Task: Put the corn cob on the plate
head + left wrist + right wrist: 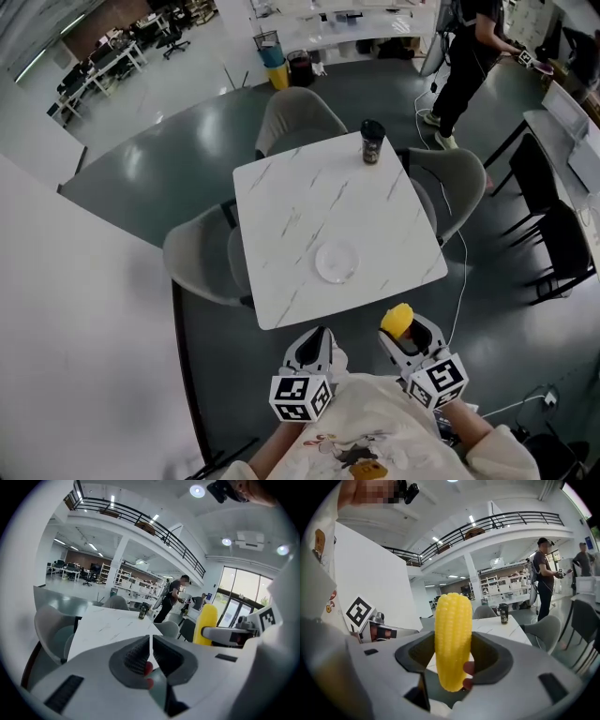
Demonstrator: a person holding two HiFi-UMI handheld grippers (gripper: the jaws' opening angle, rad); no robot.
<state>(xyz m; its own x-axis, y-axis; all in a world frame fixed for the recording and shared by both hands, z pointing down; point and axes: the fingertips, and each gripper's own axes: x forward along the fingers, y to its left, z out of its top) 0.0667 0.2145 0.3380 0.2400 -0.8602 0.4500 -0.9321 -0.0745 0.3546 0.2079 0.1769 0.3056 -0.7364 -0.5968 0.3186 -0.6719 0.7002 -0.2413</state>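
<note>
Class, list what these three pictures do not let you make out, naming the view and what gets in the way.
Corn cob: lower end, right gripper view, sunk behind the right gripper's tongs.
Cup: its print, too small in every view.
Plate: missing from both gripper views, where tongs cover the near table.
Standing person: head view, cut off by the top edge.

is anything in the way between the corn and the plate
Nothing visible. The right gripper holds the corn just off the table; the plate lies bare ahead, and the cup stands far beyond it.
</note>
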